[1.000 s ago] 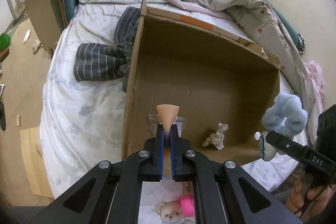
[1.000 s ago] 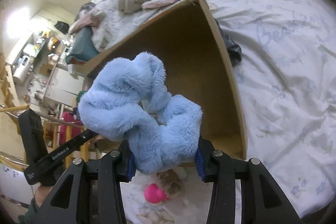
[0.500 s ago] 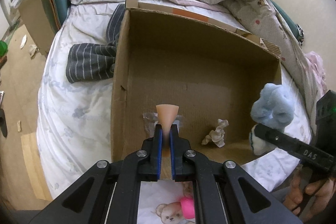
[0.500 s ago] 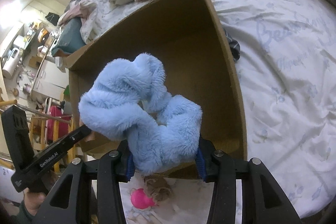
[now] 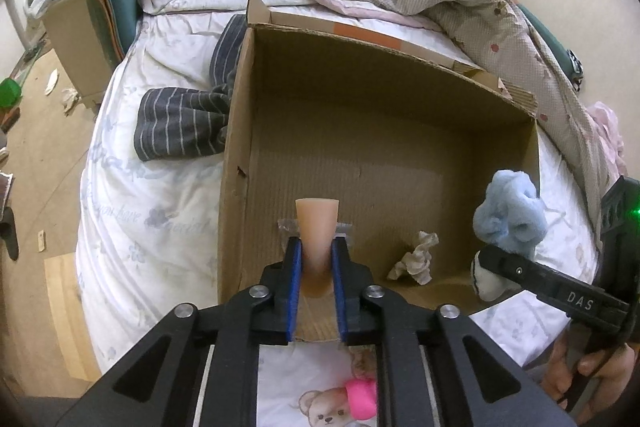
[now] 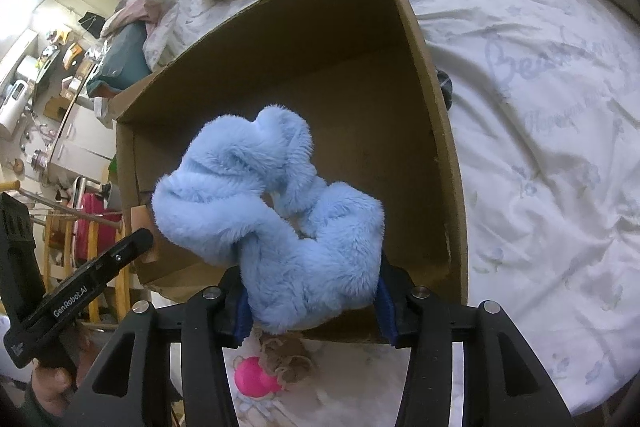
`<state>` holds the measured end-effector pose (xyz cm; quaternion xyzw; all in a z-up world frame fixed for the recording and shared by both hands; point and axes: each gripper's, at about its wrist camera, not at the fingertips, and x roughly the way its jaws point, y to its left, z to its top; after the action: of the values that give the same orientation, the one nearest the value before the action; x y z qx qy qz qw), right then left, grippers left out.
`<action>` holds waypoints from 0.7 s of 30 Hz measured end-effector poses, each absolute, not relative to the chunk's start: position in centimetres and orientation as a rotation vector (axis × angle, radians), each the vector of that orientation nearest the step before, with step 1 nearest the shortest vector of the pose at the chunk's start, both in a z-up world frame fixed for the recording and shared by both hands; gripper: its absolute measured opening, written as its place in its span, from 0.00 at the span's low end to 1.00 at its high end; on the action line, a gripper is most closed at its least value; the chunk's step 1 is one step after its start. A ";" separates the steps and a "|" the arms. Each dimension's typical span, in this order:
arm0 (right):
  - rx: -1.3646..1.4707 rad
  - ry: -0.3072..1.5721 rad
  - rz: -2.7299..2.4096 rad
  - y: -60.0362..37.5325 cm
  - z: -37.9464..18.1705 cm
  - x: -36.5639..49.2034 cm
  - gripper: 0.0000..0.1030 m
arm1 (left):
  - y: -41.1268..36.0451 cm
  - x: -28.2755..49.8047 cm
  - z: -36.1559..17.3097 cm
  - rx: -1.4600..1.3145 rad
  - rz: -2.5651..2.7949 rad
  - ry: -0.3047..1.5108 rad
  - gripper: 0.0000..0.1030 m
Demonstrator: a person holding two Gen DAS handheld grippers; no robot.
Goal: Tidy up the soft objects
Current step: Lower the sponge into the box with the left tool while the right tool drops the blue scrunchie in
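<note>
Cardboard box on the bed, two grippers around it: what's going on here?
A person is sorting soft items into the cardboard box on the bed. The left gripper is shut on a peach wedge-shaped piece over the box's near edge. The right gripper clamps a fluffy blue plush near the box's corner. A crumpled tissue lies inside.

Left gripper (image 5: 316, 263): fingers (image 5: 295, 267) nearly together, clamped on peach wedge (image 5: 317, 233), pointing forward, level. Right gripper (image 6: 312, 303): fingers (image 6: 386, 307) spread wider, clamped on blue plush (image 6: 272, 211). Right hand (image 5: 588, 367) wraps handle at lower right; left hand (image 6: 50, 385) grips handle at lower left.
</note>
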<state>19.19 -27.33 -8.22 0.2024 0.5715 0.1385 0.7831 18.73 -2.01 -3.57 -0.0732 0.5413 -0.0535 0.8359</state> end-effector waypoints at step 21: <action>0.500 1.077 0.320 -28.6 -5.5 19.0 0.97 | -1.5 18.3 -1.2 -0.114 -0.055 1.042 0.54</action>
<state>19.02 -28.57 -5.52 0.2345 0.5052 0.1500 0.8169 18.35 -1.51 -1.18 -0.0545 0.4975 -0.0262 0.8654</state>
